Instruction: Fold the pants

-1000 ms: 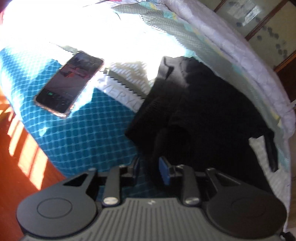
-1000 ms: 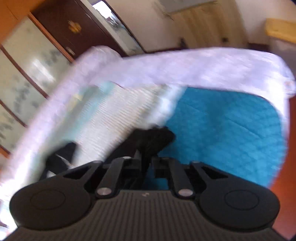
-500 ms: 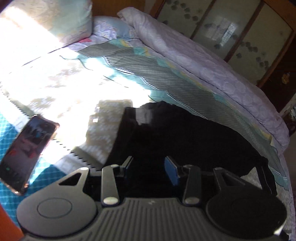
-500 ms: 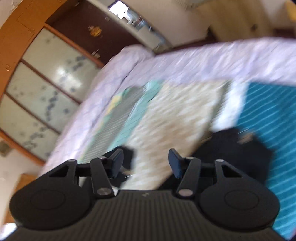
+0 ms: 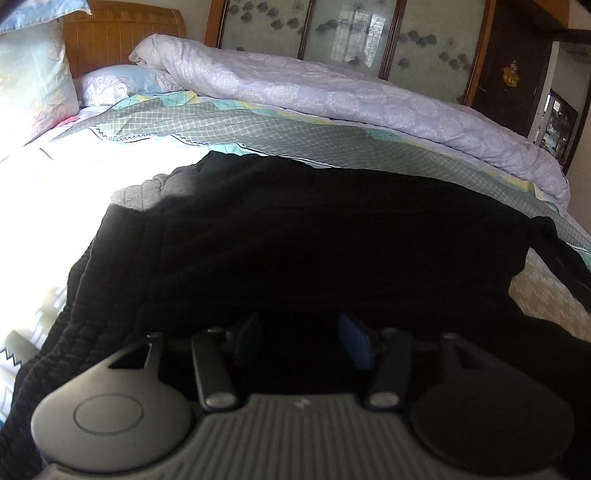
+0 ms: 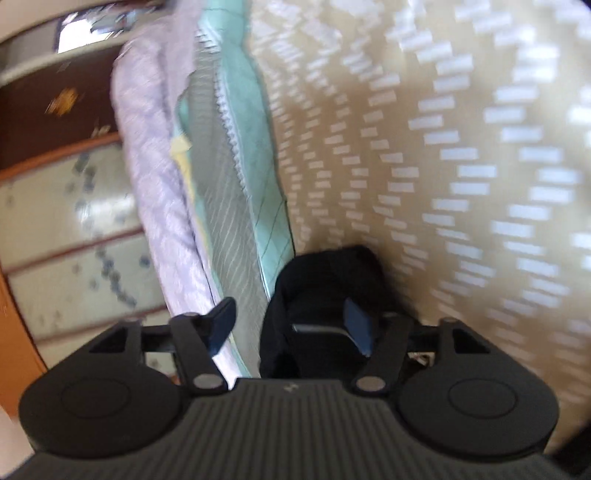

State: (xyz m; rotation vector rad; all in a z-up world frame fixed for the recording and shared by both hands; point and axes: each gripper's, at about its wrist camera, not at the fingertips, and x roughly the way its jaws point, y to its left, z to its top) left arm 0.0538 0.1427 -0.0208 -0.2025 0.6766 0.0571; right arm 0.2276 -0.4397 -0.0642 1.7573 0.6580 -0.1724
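Observation:
The black pants (image 5: 314, 236) lie spread across the bed, ribbed cuff or waistband at the left, a strap-like end at the far right. My left gripper (image 5: 301, 341) is open, low over the near edge of the pants, its blue-padded fingers apart with dark cloth between and below them. In the blurred right wrist view, a black end of the pants (image 6: 325, 284) lies on the beige patterned sheet. My right gripper (image 6: 290, 323) is open just over that end, holding nothing.
A rolled lilac duvet (image 5: 351, 96) runs along the far side of the bed, also in the right wrist view (image 6: 155, 177). Pillows (image 5: 33, 77) and a wooden headboard are at the far left. Glass-panelled wardrobe doors (image 5: 351, 33) stand behind.
Both grippers let go and opened. The left swung from the bed's foot and the phone to over the spread pants. The right moved from the blue mattress corner to the pants' end.

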